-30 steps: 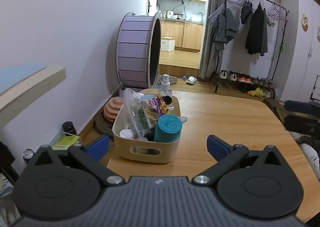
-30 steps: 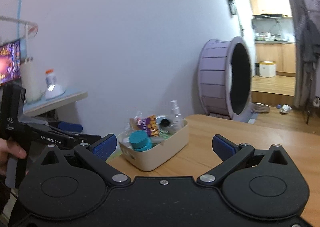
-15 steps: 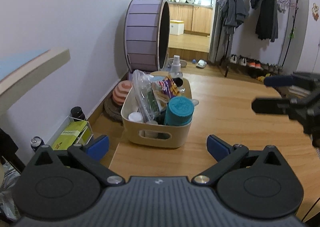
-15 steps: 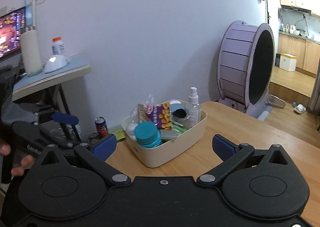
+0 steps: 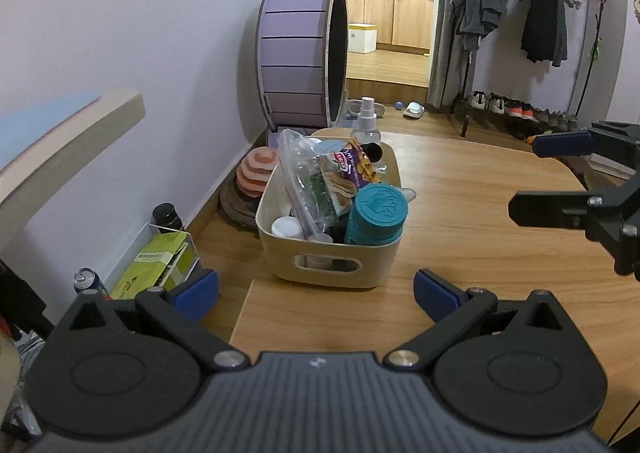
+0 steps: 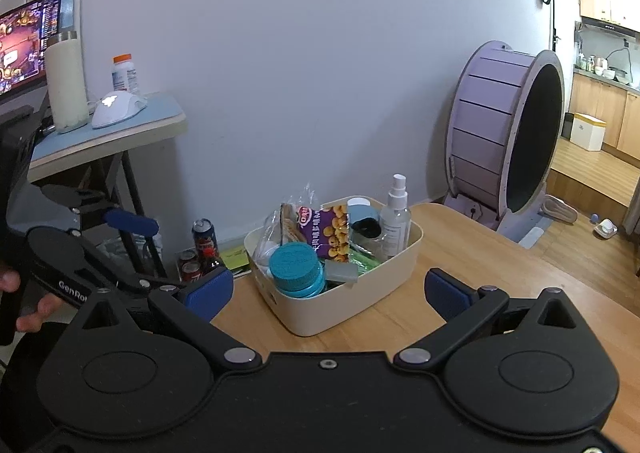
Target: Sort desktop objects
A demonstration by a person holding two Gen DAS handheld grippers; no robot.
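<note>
Both of my claws hang spread apart with nothing between their blue pads: my left claw [image 5: 316,291] low at the near edge of the wooden worktop [image 5: 472,221], my right claw [image 6: 329,289] off to its right side. Between them, at the worktop's left edge, stands a cream plastic bin [image 5: 326,267] packed full. A teal-lidded jar [image 5: 379,213] sits at its near corner, beside a crinkly clear bag [image 5: 308,181] and a purple snack packet [image 6: 329,230]; a clear spray bottle [image 6: 395,219] stands upright at the far end. The worktop around the bin lies bare. I judge the jar rigid and smooth, best gripped across its lid; the bags soft, light, and easily crushed, so pinched at a top edge; the bottle slim and tippy, taken around its body.
</note>
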